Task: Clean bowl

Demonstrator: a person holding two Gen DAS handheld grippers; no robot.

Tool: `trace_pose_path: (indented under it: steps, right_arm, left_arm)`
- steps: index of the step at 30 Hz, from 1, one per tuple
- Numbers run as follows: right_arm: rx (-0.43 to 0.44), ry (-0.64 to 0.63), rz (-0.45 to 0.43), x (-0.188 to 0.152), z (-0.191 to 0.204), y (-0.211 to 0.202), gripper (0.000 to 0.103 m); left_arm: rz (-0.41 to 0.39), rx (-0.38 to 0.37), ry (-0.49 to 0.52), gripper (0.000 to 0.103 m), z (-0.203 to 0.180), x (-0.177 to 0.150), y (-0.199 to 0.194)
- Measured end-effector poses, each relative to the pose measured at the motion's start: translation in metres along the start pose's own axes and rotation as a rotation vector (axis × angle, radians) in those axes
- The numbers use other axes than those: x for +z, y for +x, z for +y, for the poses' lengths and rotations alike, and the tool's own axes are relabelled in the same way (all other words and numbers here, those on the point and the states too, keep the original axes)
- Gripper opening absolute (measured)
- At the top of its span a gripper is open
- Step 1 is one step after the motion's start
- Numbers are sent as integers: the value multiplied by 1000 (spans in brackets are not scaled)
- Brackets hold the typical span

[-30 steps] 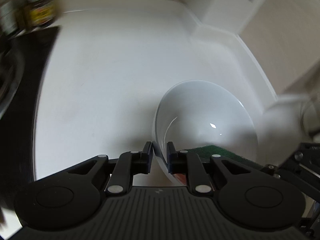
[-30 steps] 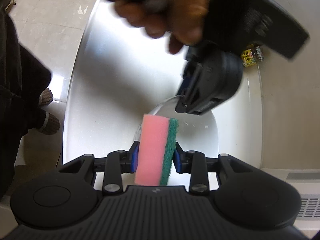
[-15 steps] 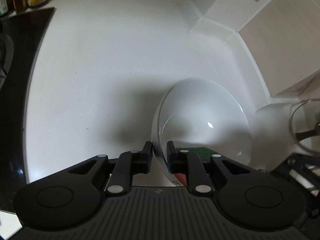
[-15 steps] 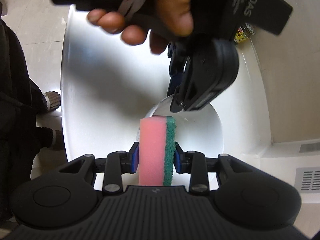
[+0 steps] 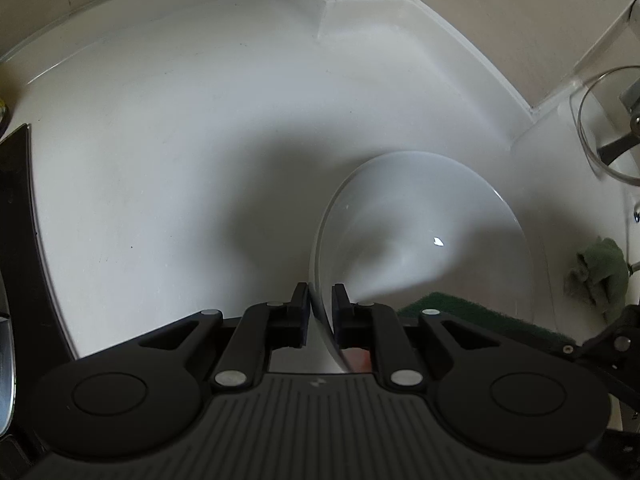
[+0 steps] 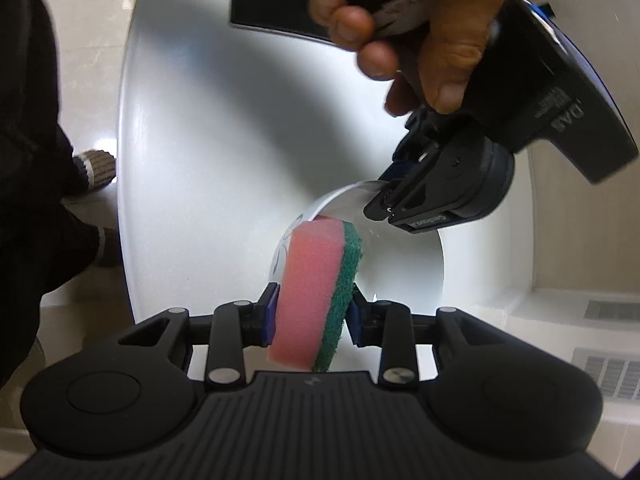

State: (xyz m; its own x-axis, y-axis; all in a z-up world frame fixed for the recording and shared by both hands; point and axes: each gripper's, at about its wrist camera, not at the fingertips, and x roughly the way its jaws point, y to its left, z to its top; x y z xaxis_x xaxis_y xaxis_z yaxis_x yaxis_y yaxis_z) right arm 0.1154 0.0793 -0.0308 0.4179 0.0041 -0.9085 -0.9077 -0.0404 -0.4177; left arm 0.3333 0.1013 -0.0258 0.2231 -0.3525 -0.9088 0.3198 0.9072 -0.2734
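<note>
Bowl (image 5: 420, 232), white and glossy, tipped on edge above the white desk (image 5: 160, 140) in the left wrist view, rim clamped between the pads of the left hand-held gripper (image 5: 321, 312). Dark green scouring face of the sponge (image 5: 472, 320) showing at the bowl's lower right, with a crumpled green cloth (image 5: 600, 276) and a glass lid (image 5: 600, 128) off to the right. From the right wrist view, right hand-held gripper (image 6: 312, 316) closed on the pink-and-green sponge (image 6: 316, 288), green side facing the bowl's (image 6: 400, 272) inside; left hand-held gripper (image 6: 396, 196) pinching the far rim, a bare hand (image 6: 440, 32) on its handle. Likely ceramic: stiff, fairly heavy, smooth and slippery, breakable if dropped. Best held at the rim, as now, firmly against the sponge's push. Sponge soft and light, yielding under pressure.
</note>
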Motion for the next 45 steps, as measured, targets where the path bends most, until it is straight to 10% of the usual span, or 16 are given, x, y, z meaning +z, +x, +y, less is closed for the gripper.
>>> trace_pose_path:
  steps: [6,17,29,45]
  right_arm:
    - [21,74,-21,-9,-11,4,30]
    - [36,-207,-88,-31,-10,6,29]
    - [62,-208,-184,-60,-19,12,29]
    - [-23,-231,-100,-55,-18,-5,29]
  left_arm:
    - [-72,-31,-191,19,9,-31,-13]
    - [-47,48,-67,14,1,-10,-3]
    - [-196,55,-437,22,8,-56,-24]
    - [-49,77,-123,15,5,-5,0]
